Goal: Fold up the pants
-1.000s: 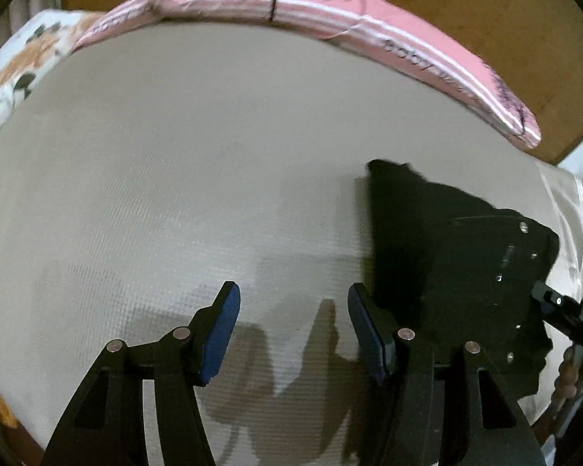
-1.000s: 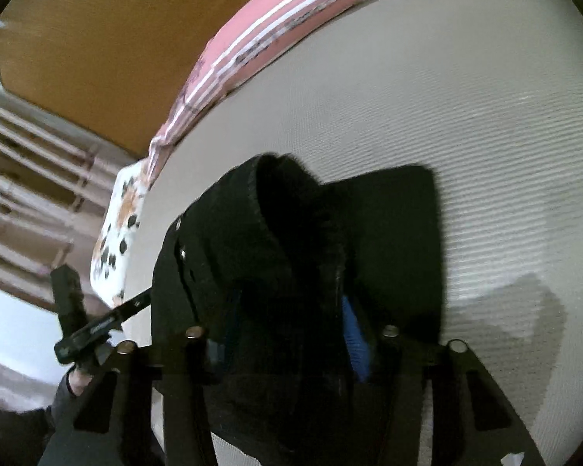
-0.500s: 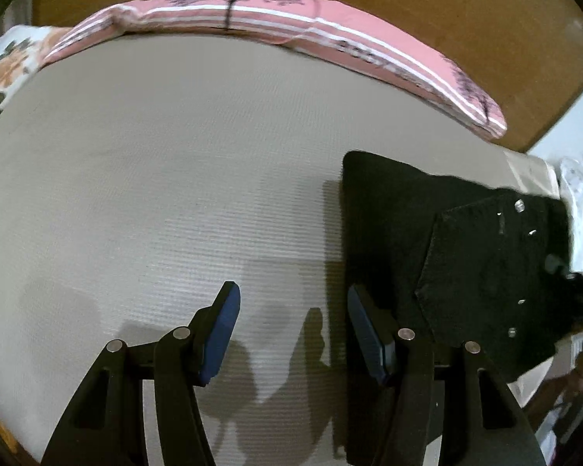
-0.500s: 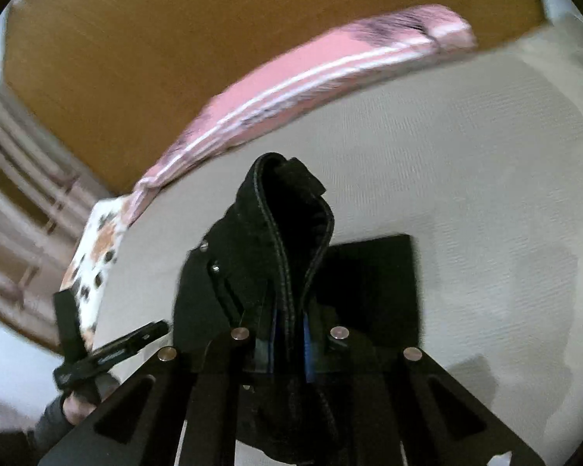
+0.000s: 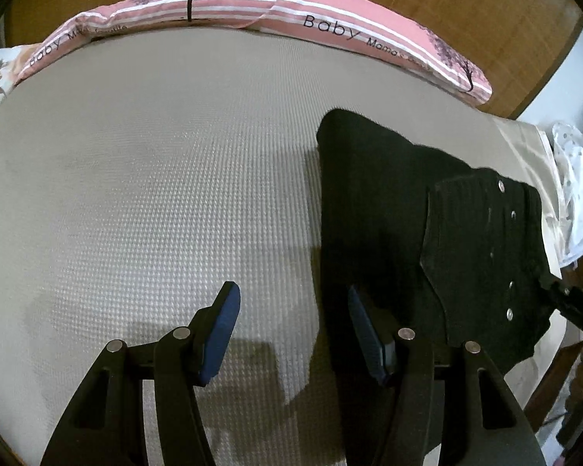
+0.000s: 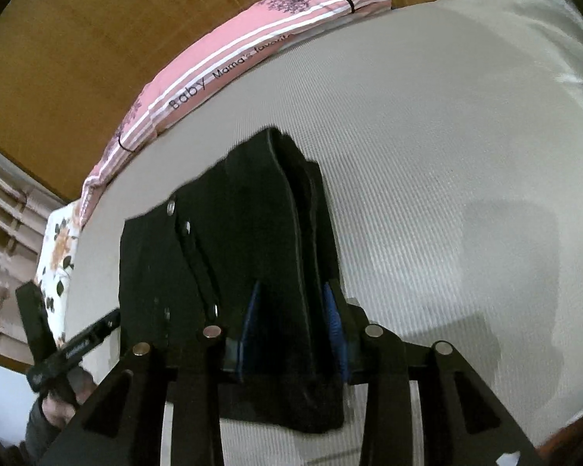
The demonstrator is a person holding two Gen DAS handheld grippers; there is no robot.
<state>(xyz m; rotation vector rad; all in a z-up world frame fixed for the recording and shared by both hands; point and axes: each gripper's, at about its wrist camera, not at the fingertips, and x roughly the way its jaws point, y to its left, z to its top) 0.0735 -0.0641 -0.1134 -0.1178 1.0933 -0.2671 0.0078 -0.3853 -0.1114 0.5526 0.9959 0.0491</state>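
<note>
A beige textured mattress fills the room's foreground. Along its far edge lies a pink striped pillow printed with trees and the word "Baby", against a wooden headboard. A floral cloth sits at the left corner.

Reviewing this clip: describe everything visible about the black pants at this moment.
The black pants look like denim, folded into a compact stack with silver rivets or buttons on the top layer. They lie flat on the beige textured mattress, near its right edge. The right tool straddles their near edge with fingers parted; the left tool is open beside them.
</note>
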